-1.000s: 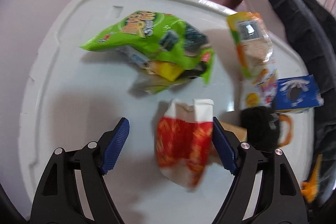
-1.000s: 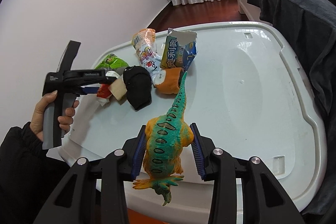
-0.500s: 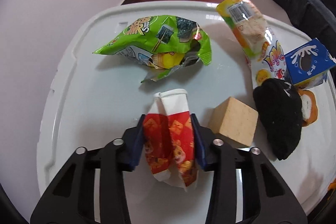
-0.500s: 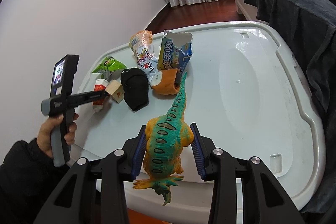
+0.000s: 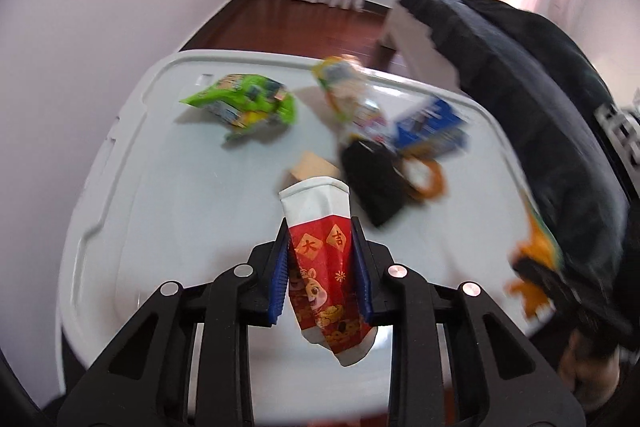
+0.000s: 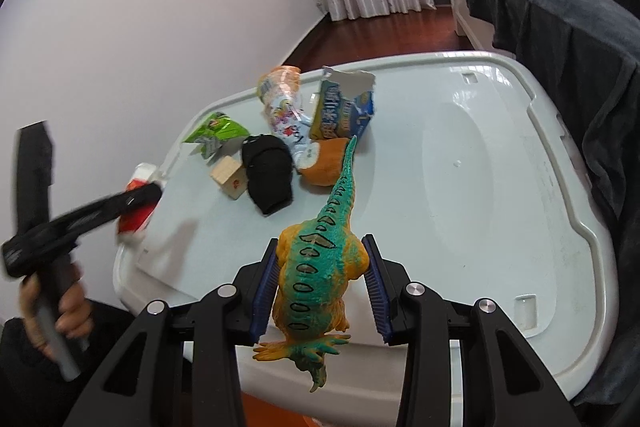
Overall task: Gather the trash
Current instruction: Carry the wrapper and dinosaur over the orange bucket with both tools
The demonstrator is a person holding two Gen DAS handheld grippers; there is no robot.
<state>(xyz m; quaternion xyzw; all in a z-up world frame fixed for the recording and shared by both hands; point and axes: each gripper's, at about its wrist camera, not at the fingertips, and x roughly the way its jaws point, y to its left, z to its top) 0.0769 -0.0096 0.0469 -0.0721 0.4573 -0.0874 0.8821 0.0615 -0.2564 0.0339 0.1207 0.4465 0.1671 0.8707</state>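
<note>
A crumpled red and white paper packet (image 5: 324, 267) is lifted off the white lid (image 5: 180, 207), clamped in my left gripper (image 5: 320, 231), whose blue pads press on both its sides as the jaws finish closing. In the right wrist view the same packet (image 6: 136, 219) hangs at the lid's left edge in the blurred left gripper (image 6: 140, 195). My right gripper (image 6: 320, 247) is shut on an orange and teal toy dinosaur (image 6: 320, 267) above the lid's near edge. A green snack bag (image 5: 244, 103), an orange-white wrapper (image 5: 352, 99) and a torn blue box (image 5: 430, 125) lie on the far side.
A wooden block (image 5: 314, 169), a black cloth (image 5: 376, 183) and an orange plush piece (image 5: 424, 179) lie among the wrappers. A dark blanket (image 6: 560, 27) covers furniture to the right. A pale wall (image 6: 120, 47) is close on the left. The lid's right half (image 6: 480, 187) is bare.
My left gripper closed on the red packet, then lifted it and drew back toward the lid's left edge. The right gripper stayed still with the dinosaur.
</note>
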